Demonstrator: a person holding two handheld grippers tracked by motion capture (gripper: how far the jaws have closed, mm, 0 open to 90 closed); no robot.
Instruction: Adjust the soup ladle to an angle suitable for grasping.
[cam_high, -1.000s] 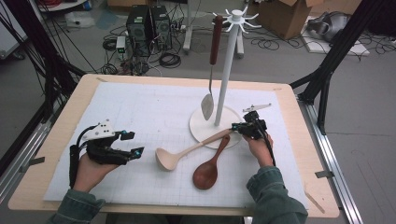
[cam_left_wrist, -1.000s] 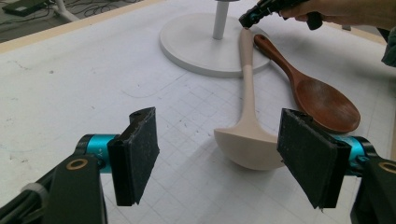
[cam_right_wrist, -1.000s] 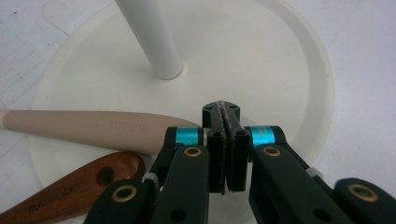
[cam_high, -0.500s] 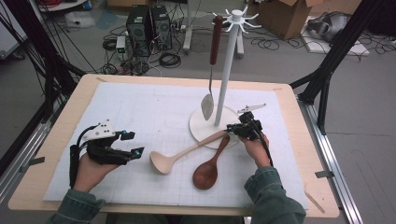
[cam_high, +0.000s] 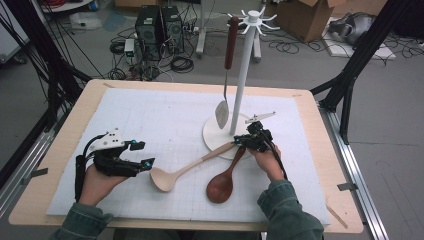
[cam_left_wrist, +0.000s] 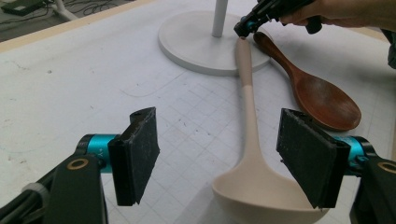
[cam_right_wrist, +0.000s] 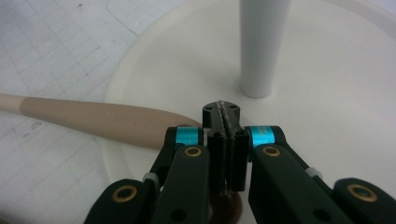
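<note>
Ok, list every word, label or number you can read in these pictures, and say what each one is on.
Embossed lettering on the handle of the pale ladle, right gripper view: a short word, upside down and too faint to read for certain.
White mat: printed grid lines, no legible figures.
Cardboard box on the floor: no marking sharp enough to read.
Nothing else carries text.

Left gripper (cam_high: 142, 153) rests low, jaws apart — right gripper (cam_high: 243, 141) pressed fully closed.
</note>
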